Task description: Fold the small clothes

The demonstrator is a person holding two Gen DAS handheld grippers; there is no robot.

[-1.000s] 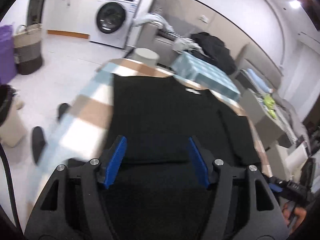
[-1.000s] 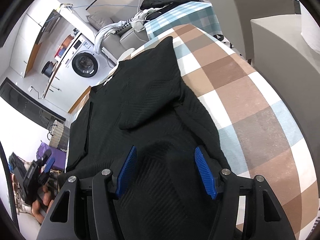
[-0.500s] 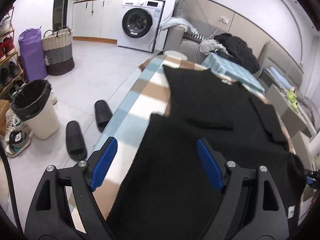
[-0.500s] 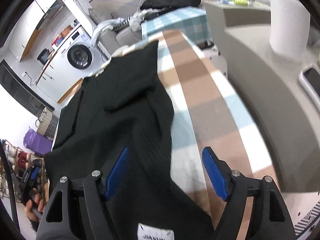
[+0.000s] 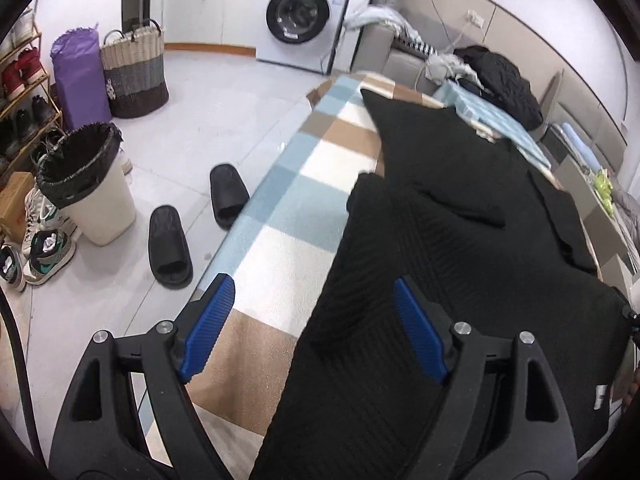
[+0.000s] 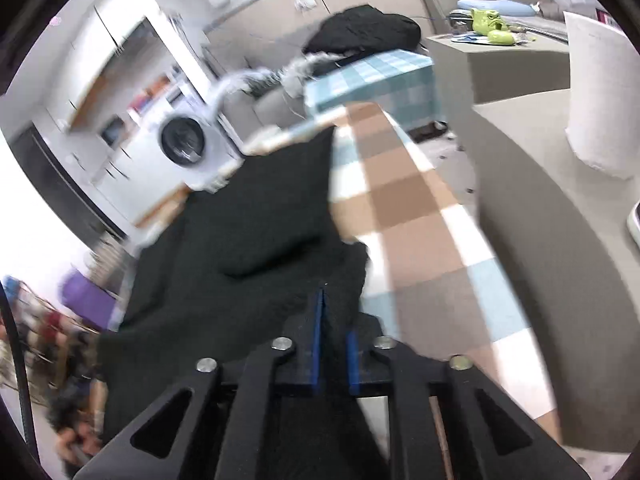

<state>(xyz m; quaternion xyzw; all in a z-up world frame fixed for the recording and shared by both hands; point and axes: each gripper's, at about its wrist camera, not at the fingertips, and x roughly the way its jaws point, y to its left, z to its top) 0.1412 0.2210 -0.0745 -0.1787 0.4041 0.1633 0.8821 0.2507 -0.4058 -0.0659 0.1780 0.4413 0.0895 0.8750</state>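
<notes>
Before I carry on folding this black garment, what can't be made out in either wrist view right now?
- Left wrist view: the black garment's near hem is hidden behind the open left gripper.
- Right wrist view: motion blur smears everything; the garment fabric in the right gripper is hidden by its body.
- Right wrist view: the checked tablecloth's near edge is cut off.

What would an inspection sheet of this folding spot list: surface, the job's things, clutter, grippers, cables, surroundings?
Surface: checked blue, tan and white tablecloth, partly bare.
Job's things: black ribbed knit garment spread across it, one sleeve folded inward.
Clutter: nothing seen on the cloth.
Grippers: left gripper open over the garment's edge; right gripper has just been closing, pads pinching the hem.
Cables: black cable at the picture's left edge.
Surroundings: white washing machine, woven basket, lined bin, black slippers.
</notes>
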